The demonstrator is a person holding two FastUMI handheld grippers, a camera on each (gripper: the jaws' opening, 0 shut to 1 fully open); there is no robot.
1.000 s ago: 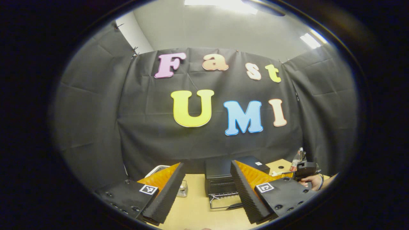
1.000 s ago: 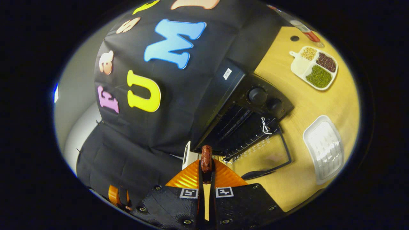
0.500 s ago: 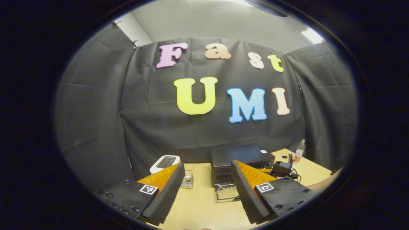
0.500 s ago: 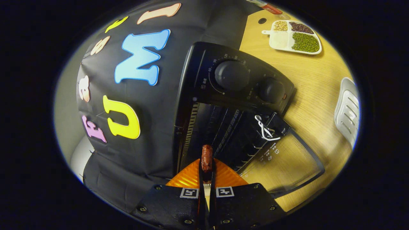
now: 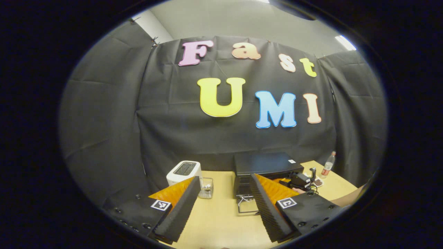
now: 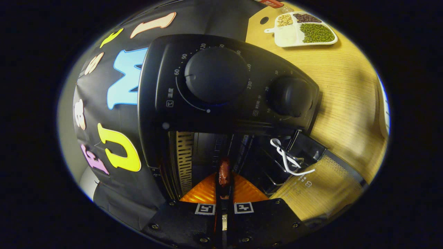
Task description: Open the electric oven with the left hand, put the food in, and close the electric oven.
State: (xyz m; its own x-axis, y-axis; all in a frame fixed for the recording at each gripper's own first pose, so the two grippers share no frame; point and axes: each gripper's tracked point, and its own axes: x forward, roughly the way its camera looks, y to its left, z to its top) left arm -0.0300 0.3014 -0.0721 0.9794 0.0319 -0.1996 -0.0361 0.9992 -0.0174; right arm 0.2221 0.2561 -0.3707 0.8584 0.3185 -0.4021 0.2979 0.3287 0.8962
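Gripping one sausage [image 6: 224, 172] before one oven [image 6: 221, 90], two knobs.

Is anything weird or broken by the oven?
Nothing looks broken or spilled. One small oddity: a white string is knotted onto the open oven door, hanging loose. The right tool grips a sausage at the oven's mouth.

Black cloth [image 5: 104, 114] hangs in creased panels across the back and both sides of the booth, clipped along its top edge. Above it rises a pale grey wall [image 5: 242, 20] with a bright ceiling light [image 5: 344, 42] at the upper right. Below stands a light wood-grain desk [image 5: 221, 221], lit evenly.
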